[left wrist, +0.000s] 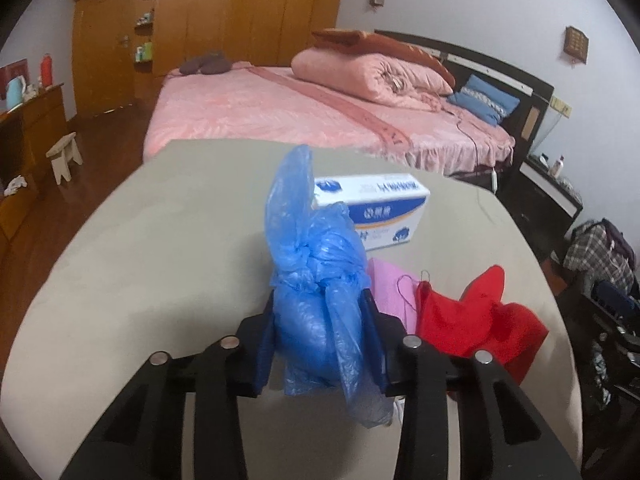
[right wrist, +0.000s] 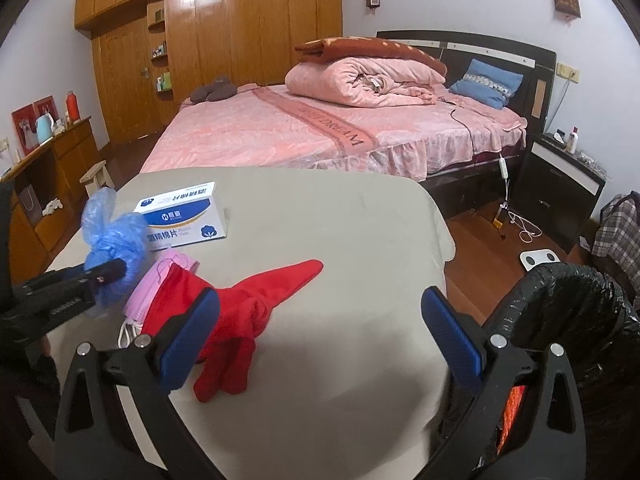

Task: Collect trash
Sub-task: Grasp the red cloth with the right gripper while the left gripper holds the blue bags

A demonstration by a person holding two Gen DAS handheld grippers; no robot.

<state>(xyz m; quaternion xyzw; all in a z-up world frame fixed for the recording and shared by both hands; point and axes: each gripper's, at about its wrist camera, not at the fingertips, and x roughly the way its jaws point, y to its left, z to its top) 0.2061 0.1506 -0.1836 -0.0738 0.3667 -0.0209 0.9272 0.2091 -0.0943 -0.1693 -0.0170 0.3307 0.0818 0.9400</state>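
The left hand-held gripper (left wrist: 320, 336) is clamped on the crumpled blue plastic (left wrist: 316, 280). The right hand-held gripper (right wrist: 320, 332) gapes empty; the black-lined bin (right wrist: 560, 300) sits just to its right, off the surface (right wrist: 340, 220).

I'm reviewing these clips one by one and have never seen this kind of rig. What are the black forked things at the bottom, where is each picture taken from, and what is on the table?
There is no robot here. A person carries a hand-held two-finger gripper in each hand, and each has a wide-angle camera looking along its fingers.

The left wrist view shows the left gripper, its blue-padded fingers closed on a crumpled blue plastic bag.

The right wrist view shows the right gripper, jaws wide open and holding nothing, above a red fabric glove.

On the beige-covered table also lie a pink face mask and a white-and-blue cardboard box. A bin lined with a black plastic bag stands at the right, beside the table.
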